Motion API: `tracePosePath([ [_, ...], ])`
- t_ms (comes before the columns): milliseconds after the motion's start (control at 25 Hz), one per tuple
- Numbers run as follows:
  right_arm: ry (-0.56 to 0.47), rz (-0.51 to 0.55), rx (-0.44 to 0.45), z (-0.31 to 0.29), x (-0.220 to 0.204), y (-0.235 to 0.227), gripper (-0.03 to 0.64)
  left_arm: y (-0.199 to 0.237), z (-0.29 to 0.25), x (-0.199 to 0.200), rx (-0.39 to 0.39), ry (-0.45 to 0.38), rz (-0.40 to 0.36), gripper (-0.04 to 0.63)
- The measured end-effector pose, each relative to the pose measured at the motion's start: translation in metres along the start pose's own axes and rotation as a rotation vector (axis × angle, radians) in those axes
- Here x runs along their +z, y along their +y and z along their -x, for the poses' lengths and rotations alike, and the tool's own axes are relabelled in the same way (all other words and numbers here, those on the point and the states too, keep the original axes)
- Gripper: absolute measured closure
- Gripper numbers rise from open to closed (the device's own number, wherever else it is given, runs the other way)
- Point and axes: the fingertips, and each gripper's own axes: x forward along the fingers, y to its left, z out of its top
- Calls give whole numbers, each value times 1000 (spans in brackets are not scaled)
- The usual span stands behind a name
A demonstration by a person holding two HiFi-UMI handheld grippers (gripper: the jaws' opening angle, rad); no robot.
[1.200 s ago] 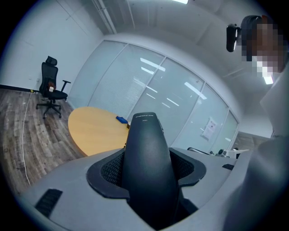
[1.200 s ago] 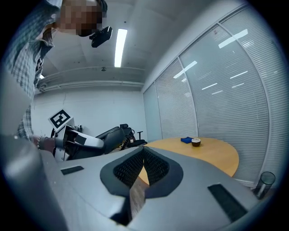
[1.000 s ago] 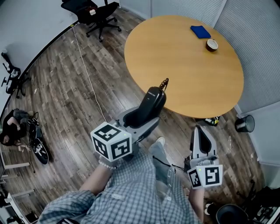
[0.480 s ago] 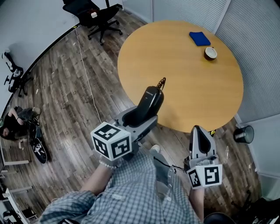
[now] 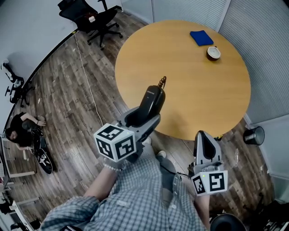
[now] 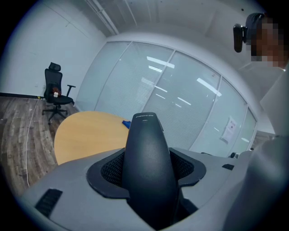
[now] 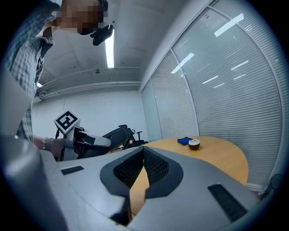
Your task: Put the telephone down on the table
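Observation:
The black telephone handset stands nearly upright between the jaws of my left gripper, which is shut on its lower part. Its top end and coiled cord hang over the near edge of the round wooden table. In the left gripper view the handset fills the gap between the pads, with the table beyond. My right gripper is low at the right, off the table. Its pads meet with nothing between them.
A blue cloth and a small bowl lie at the table's far side. A black office chair stands at the back left, a white cable runs over the wood floor, a person sits at the left, and a dark bin is at the right.
The table has come closer in the head view. My left gripper has carried the handset forward, from short of the near edge to over it. The right gripper has hardly moved.

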Motion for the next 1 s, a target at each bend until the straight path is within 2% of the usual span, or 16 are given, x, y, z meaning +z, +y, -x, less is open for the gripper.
tracePosePath([
  [360, 13, 17, -57, -39, 8, -25, 607, 37, -49, 23, 5, 38, -43, 316],
  [1000, 72, 5, -99, -150, 16, -38, 607, 159, -137, 64, 103, 123, -128, 316],
])
